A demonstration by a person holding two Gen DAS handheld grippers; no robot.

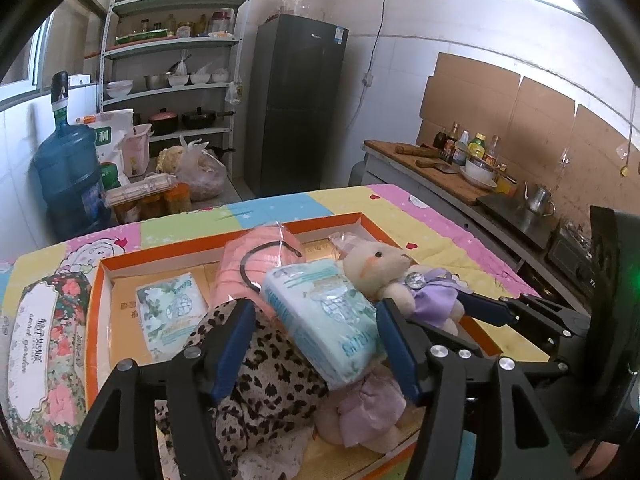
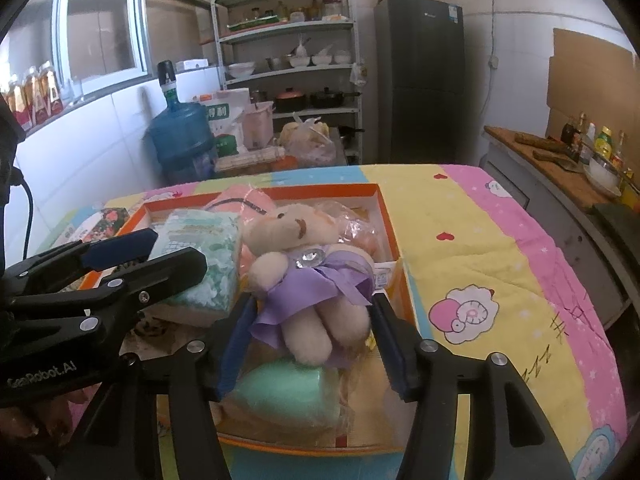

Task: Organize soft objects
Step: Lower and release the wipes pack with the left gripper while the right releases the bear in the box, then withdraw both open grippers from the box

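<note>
An orange-rimmed box (image 1: pixel 362 216) on the table holds soft things. My left gripper (image 1: pixel 314 306) is open around a pale blue tissue pack (image 1: pixel 328 316), which leans on a leopard-print cloth (image 1: pixel 272 372) with a gap at the left pad. A plush bear in a purple dress (image 2: pixel 304 264) lies between the open fingers of my right gripper (image 2: pixel 314 299), above a green towel (image 2: pixel 288 392). Also in the box are a pink towel roll (image 1: pixel 260 264), a second tissue pack (image 1: pixel 172 312) and a pink-dressed doll (image 1: pixel 368 404). The right gripper (image 1: pixel 480 302) reaches in beside the bear (image 1: pixel 384 268).
A floral tissue box (image 1: pixel 40 352) lies left of the orange box on the colourful quilt (image 2: pixel 480 240). The counter (image 1: pixel 440 168) with bottles and a kettle runs along the right. A fridge (image 1: pixel 296 100), shelves (image 1: pixel 172 60) and a water jug (image 1: pixel 68 164) stand behind.
</note>
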